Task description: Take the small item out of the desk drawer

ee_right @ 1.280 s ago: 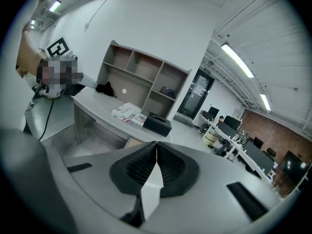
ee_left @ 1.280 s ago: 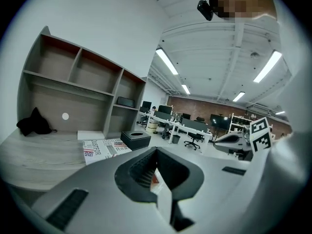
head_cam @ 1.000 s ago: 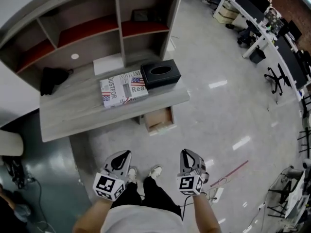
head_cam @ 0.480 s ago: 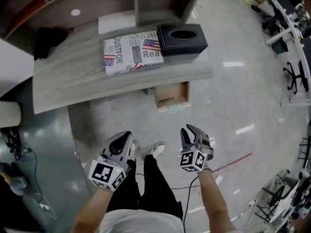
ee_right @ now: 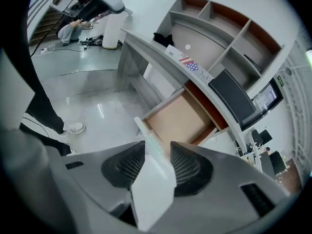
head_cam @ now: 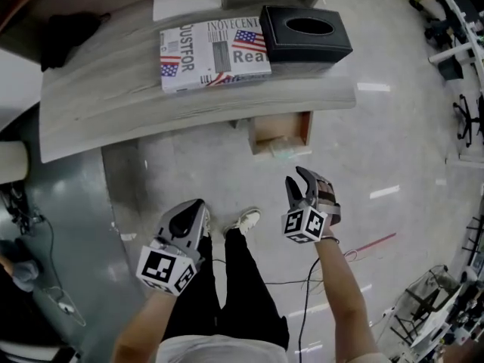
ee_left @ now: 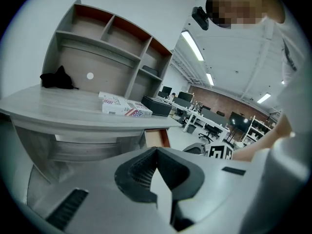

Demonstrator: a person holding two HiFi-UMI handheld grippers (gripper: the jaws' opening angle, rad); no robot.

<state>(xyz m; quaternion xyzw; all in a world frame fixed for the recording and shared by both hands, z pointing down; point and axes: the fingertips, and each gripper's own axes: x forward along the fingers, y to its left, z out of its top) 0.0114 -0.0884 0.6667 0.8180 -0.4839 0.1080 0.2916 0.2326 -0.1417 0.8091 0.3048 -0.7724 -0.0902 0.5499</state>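
A black tissue box (head_cam: 305,32) sits just beside a flag-printed box (head_cam: 215,54), with a black cloth (head_cam: 68,36) well apart at left.

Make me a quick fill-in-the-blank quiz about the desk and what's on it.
The drawer under the desk stands ___.
The tissue box on the desk is ___ in colour.
In the head view, the printed box lies ___ of the tissue box.
Missing words: open; black; left.
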